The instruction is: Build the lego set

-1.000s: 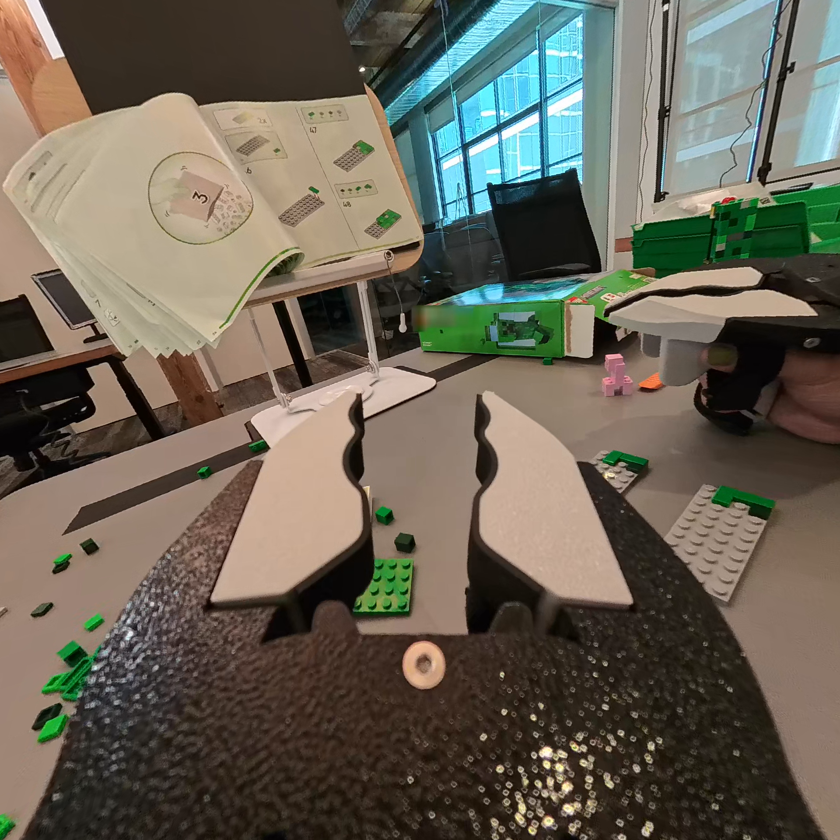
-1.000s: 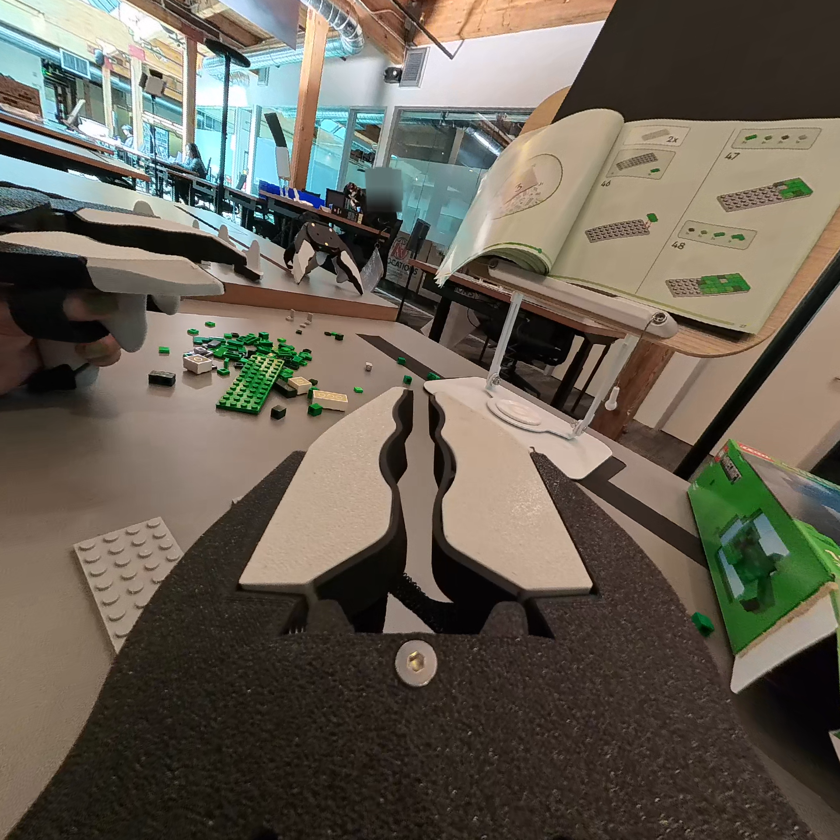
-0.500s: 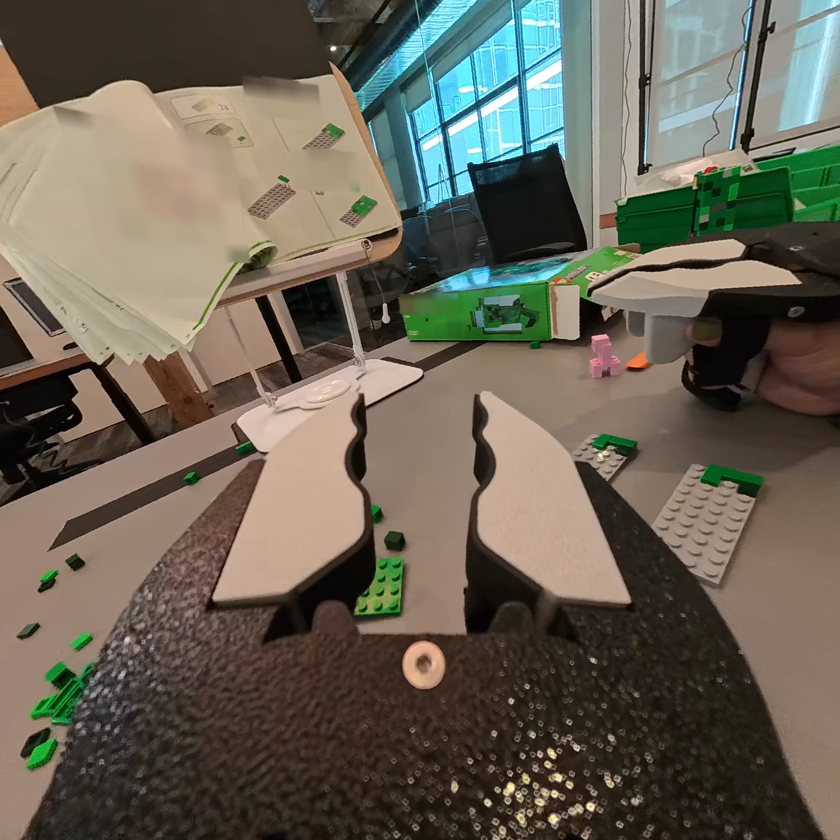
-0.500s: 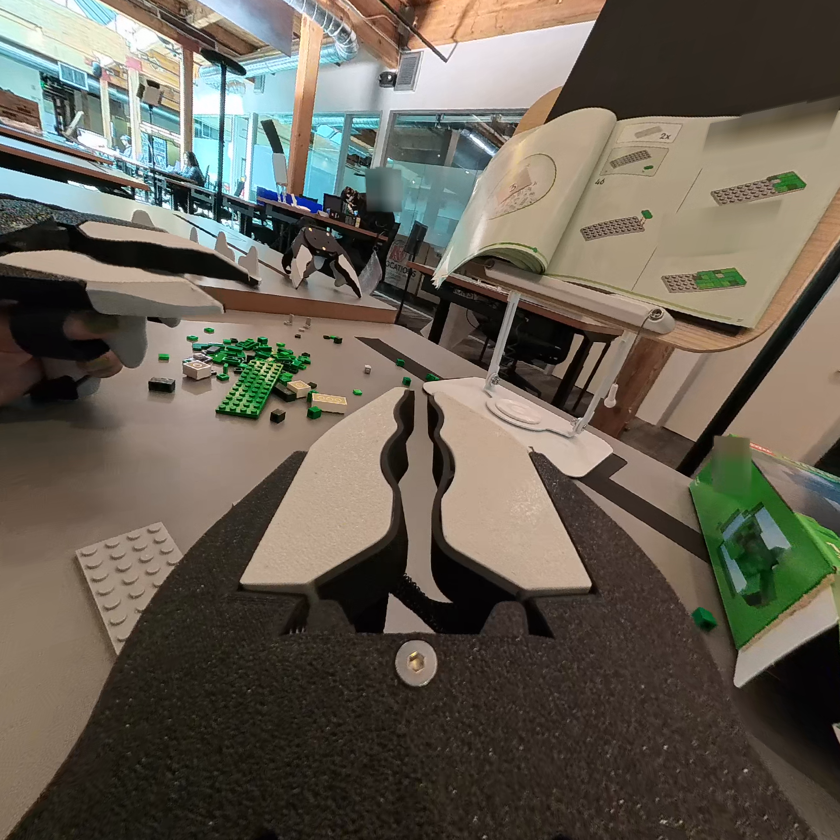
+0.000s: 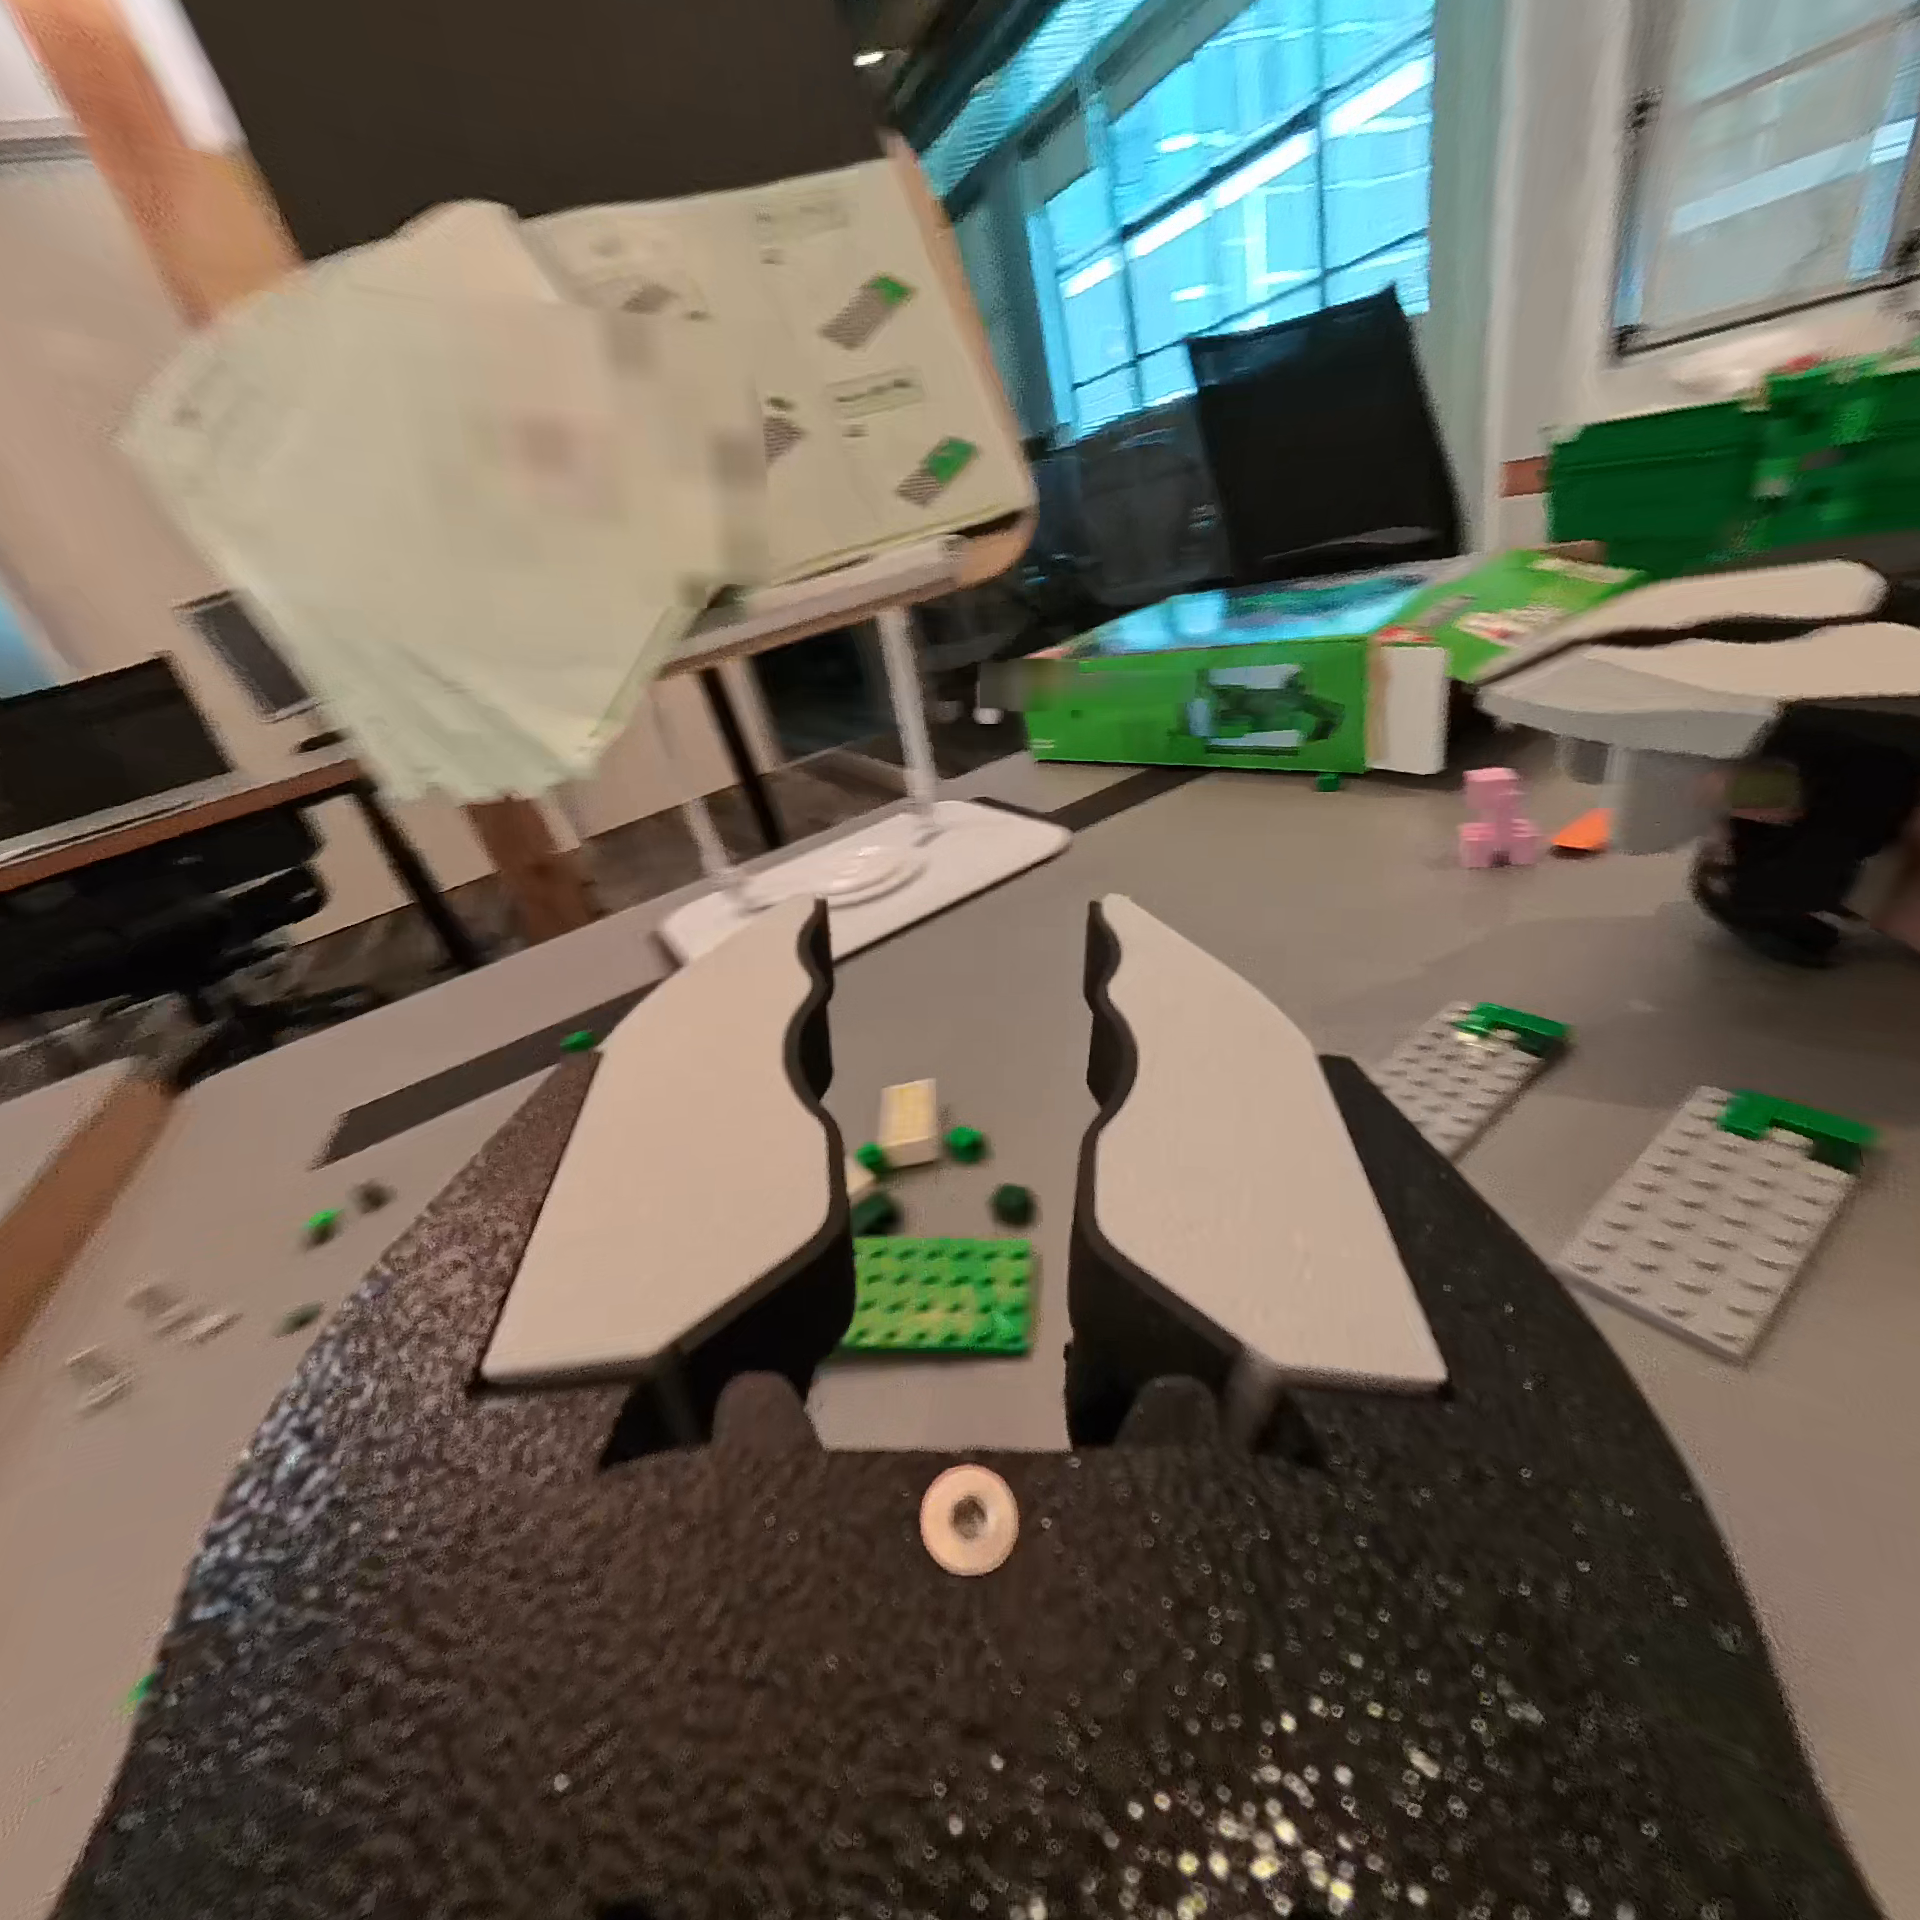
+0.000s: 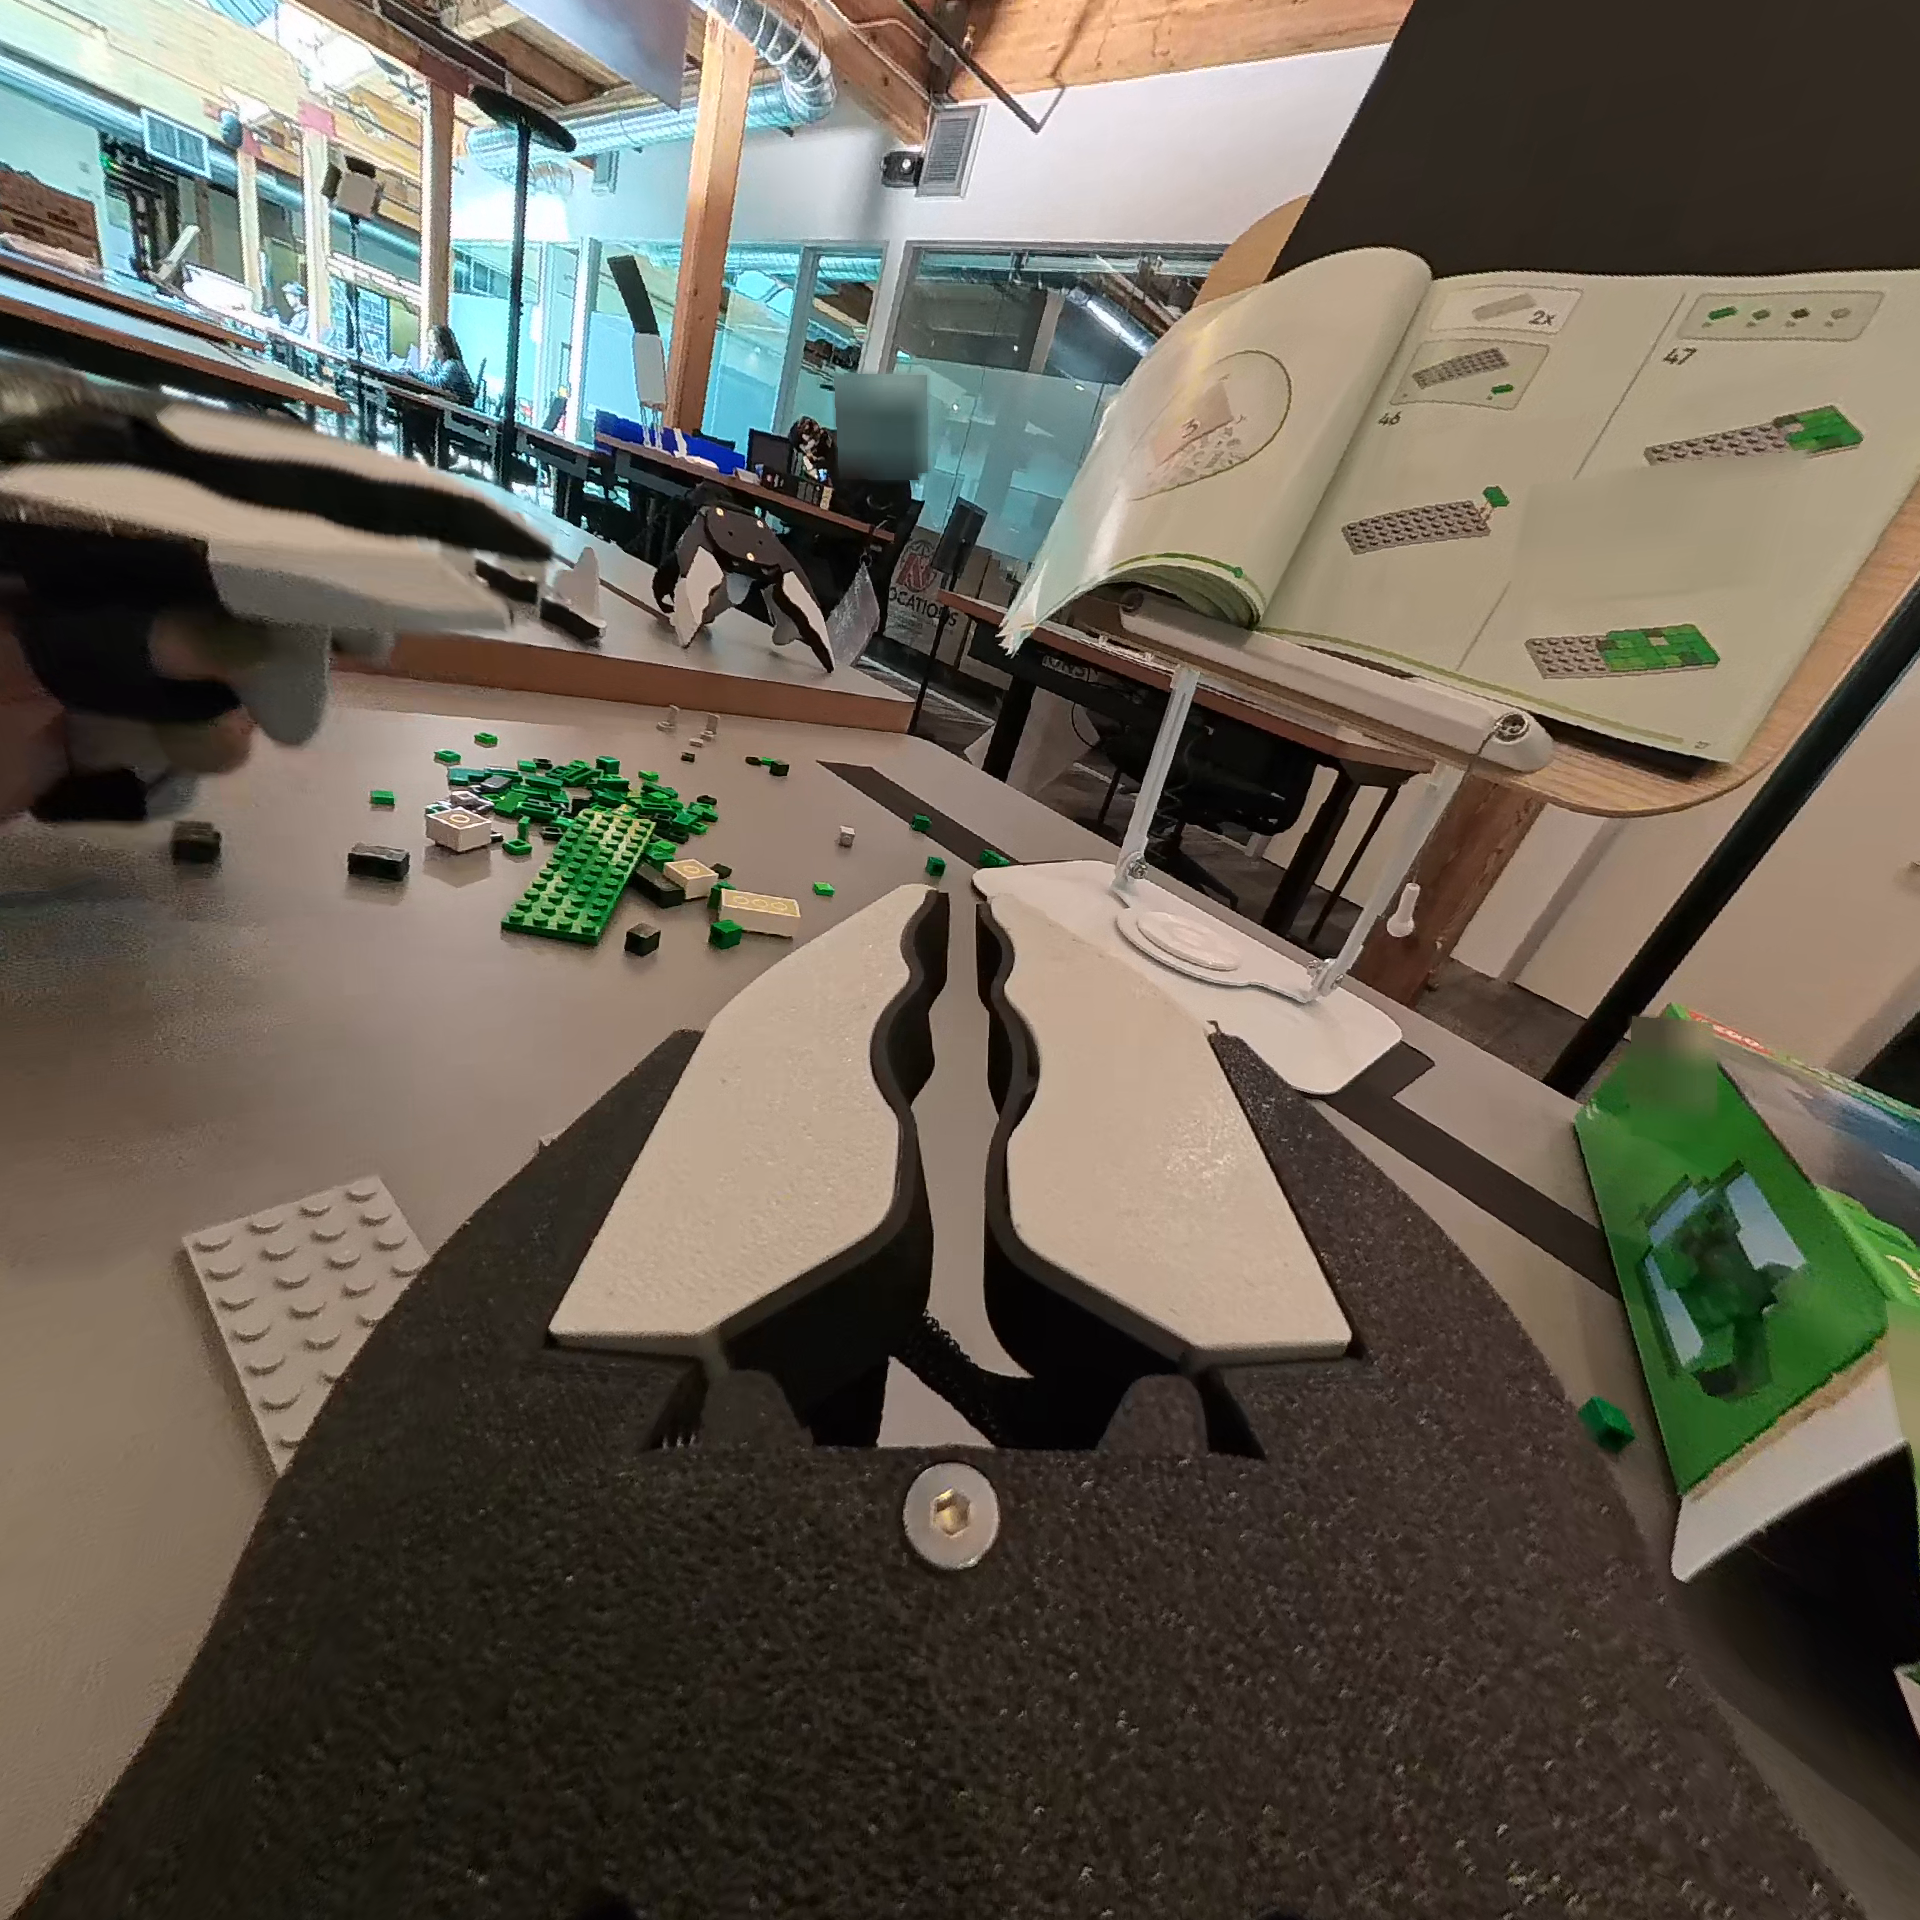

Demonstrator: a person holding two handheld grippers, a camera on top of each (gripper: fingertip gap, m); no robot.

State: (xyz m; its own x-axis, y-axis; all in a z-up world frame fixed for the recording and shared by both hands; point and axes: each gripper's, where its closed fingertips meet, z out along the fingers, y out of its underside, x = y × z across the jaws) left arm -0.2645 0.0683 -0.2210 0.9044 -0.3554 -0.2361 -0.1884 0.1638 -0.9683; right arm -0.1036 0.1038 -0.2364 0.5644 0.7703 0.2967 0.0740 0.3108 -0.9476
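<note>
My left gripper (image 5: 961,914) is open and empty, held above the grey table; the view is blurred by motion. A green studded plate (image 5: 940,1294) lies on the table seen between its fingers, with a cream brick (image 5: 907,1120) and small green pieces beyond it. Two grey plates (image 5: 1704,1226) (image 5: 1455,1070), each with a green piece on a far corner, lie to the right. My right gripper (image 6: 961,904) is shut on nothing, held above the table. It also shows in the left wrist view (image 5: 1704,665). The left gripper shows in the right wrist view (image 6: 312,561), above the loose brick pile (image 6: 582,790).
An open instruction booklet (image 6: 1507,468) rests on a white stand (image 6: 1184,956) at the back. A green set box (image 5: 1226,707) lies at the far right, with a pink figure (image 5: 1491,821) and an orange piece (image 5: 1579,831) near it. A spare gripper (image 6: 743,582) sits on another table. There is about 15 centimetres between the tips of the two grippers.
My left gripper has swung left and forward over the brick pile, so the green plate and cream brick now show between its fingers. The right gripper has stayed shut and barely moved.
</note>
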